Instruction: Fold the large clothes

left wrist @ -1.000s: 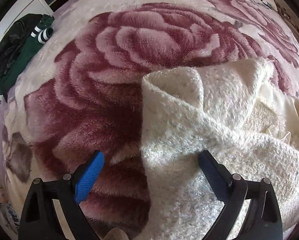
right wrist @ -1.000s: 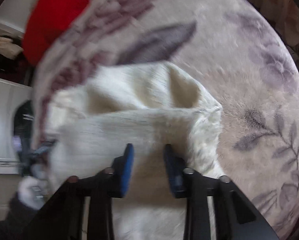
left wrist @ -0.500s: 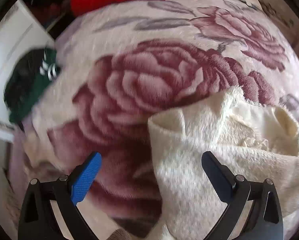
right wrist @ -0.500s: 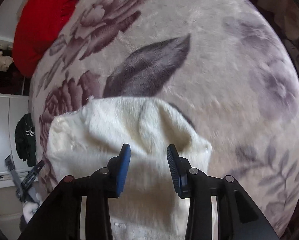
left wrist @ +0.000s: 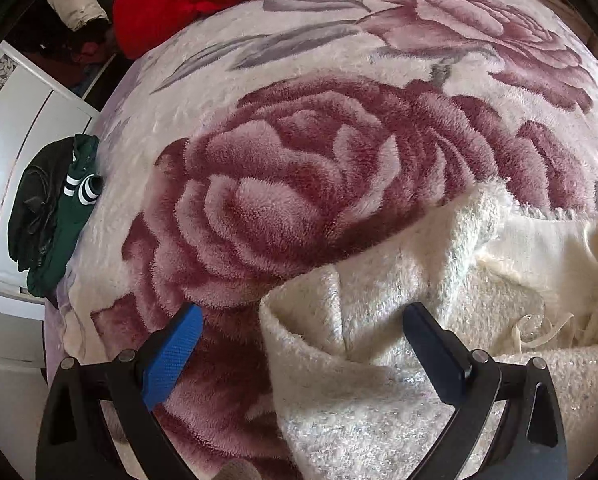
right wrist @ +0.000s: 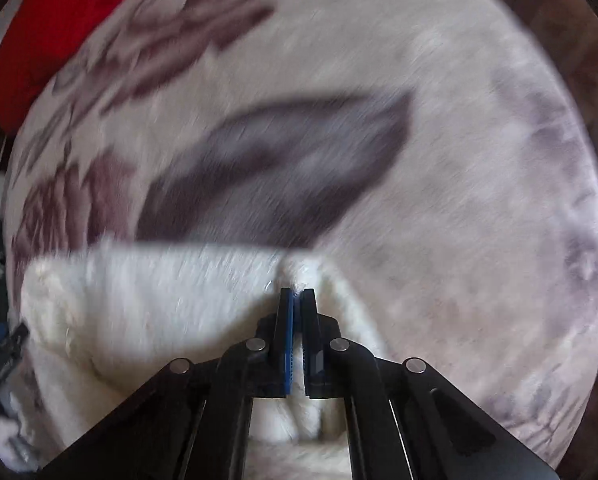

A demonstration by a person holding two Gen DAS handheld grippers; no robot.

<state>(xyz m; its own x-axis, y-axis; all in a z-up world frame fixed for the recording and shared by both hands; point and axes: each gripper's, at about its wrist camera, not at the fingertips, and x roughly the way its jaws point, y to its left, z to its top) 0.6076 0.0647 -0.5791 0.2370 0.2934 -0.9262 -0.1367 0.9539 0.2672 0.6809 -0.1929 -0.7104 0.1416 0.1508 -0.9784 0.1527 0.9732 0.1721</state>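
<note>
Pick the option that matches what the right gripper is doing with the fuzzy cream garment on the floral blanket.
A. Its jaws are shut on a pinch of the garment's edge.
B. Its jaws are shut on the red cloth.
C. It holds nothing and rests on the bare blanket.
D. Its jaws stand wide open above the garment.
A: in the right wrist view the right gripper has its jaws together, with a tuft of the cream garment pinched between them.
</note>
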